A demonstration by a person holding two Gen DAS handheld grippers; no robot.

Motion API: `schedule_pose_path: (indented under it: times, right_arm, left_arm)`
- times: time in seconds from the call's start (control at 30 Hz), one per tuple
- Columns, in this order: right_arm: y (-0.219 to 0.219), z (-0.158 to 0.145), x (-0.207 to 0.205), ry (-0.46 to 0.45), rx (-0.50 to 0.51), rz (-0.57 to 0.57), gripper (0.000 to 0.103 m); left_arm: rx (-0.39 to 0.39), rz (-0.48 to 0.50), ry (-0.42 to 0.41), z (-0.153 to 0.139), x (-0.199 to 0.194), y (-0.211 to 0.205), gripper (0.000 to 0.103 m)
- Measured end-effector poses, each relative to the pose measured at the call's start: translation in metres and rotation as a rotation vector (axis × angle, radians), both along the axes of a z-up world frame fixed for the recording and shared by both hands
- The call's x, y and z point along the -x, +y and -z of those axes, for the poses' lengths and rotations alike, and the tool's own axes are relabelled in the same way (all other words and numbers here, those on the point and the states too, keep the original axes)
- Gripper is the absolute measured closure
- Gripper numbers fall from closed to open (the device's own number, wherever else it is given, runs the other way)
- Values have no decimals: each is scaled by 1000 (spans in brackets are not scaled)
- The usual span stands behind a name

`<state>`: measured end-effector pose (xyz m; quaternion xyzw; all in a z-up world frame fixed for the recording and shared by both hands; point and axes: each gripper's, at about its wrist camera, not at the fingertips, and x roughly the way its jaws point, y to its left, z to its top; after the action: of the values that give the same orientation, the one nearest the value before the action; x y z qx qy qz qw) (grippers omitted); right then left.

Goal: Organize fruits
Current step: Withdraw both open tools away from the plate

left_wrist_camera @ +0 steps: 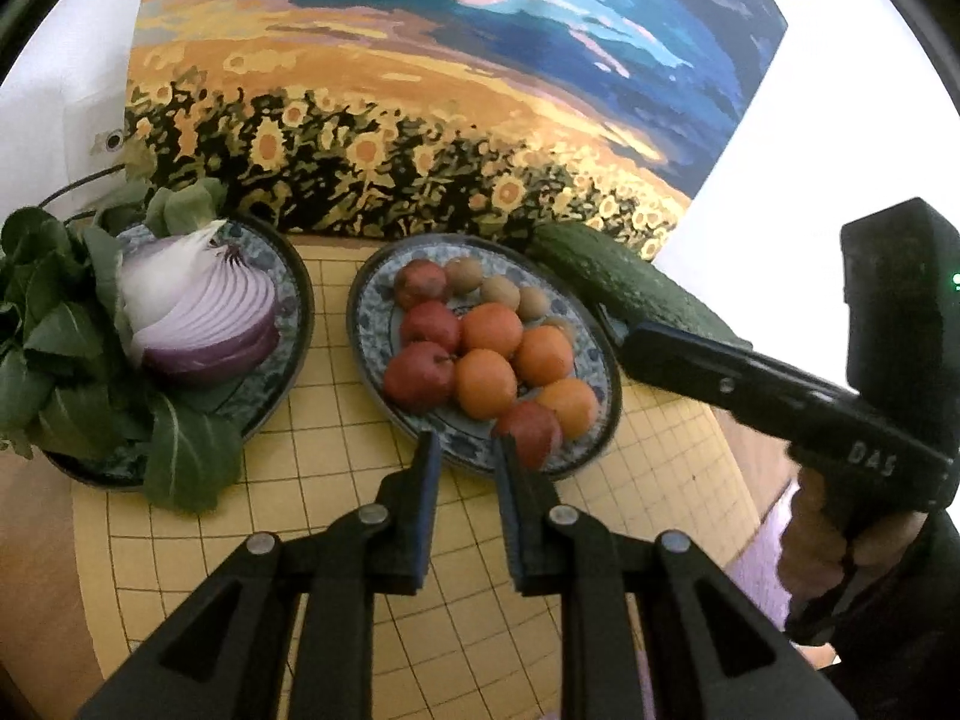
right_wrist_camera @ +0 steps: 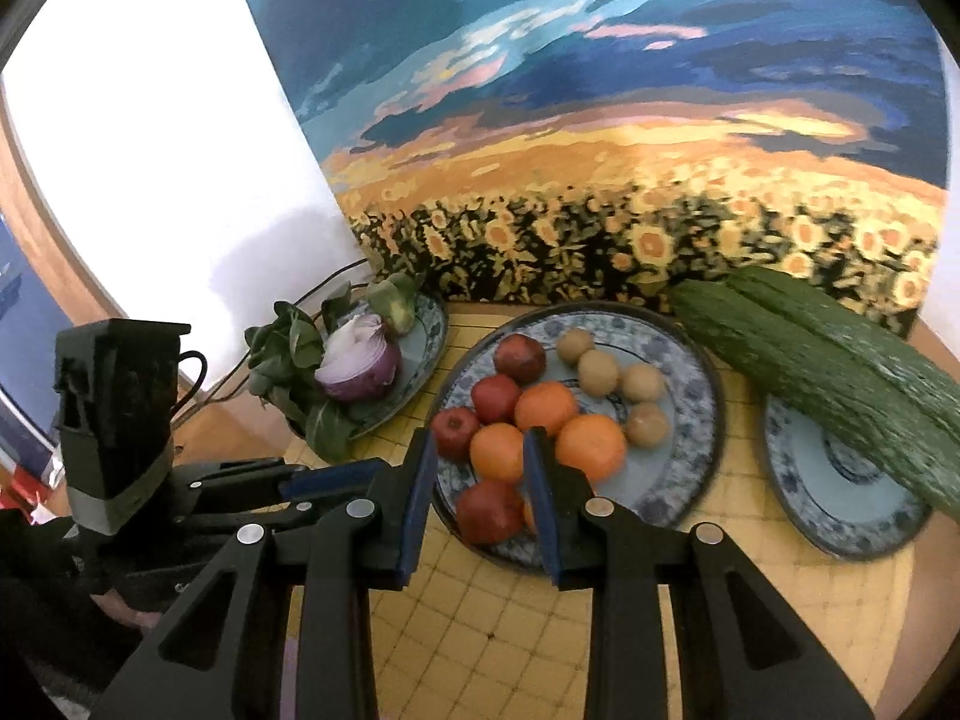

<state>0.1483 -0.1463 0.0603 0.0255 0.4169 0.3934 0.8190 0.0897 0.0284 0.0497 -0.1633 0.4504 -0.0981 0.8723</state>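
Observation:
A blue patterned plate (left_wrist_camera: 366, 324) (right_wrist_camera: 690, 360) in the middle holds several red apples (left_wrist_camera: 418, 376) (right_wrist_camera: 487, 510), oranges (left_wrist_camera: 485, 383) (right_wrist_camera: 591, 447) and brown kiwis (left_wrist_camera: 500, 291) (right_wrist_camera: 598, 372) in rows. My left gripper (left_wrist_camera: 467, 450) is open and empty, its fingertips just before the plate's near rim. My right gripper (right_wrist_camera: 477, 444) is open and empty, hovering over the near part of the plate above the oranges. The right gripper also shows in the left wrist view (left_wrist_camera: 618, 330) beside the cucumbers.
A left plate (left_wrist_camera: 288, 276) (right_wrist_camera: 429, 330) holds a cut red onion (left_wrist_camera: 204, 312) (right_wrist_camera: 360, 363) and leafy greens (left_wrist_camera: 54, 360) (right_wrist_camera: 288, 354). Two cucumbers (right_wrist_camera: 828, 354) (left_wrist_camera: 624, 282) lie across a right plate (right_wrist_camera: 840, 498). A sunflower painting (left_wrist_camera: 420, 90) stands behind. A yellow grid mat (right_wrist_camera: 492, 618) covers the table.

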Motion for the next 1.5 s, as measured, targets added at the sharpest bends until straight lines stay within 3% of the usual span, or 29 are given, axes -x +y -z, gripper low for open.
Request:
schedule_pose_path:
  times: [0.77,0.87,0.93,1.03,1.2,1.4,1.5]
  right_arm:
    - [-56,-32,71,-50,-42,102,71]
    - [-58,-37,80,-68,-45,103,71]
    - [-60,-37,86,-74,-33,110,71]
    - [-62,-30,90,-70,12,136,71]
    - [-60,-5,94,-80,223,254,62]
    - [-55,38,95,-37,418,261,51]
    - [-53,57,92,-13,472,244,43]
  left_arm:
    - [-184,18,-66,-41,44,-30,74]
    - [-207,25,-66,-44,50,-35,65]
    - [-227,26,-53,-43,54,-39,54]
    - [-295,18,-3,-37,56,-46,37]
    - [-363,10,124,-9,63,-51,35]
    - [-401,-25,280,32,71,-55,32]
    - [-390,-91,269,36,72,-53,22]
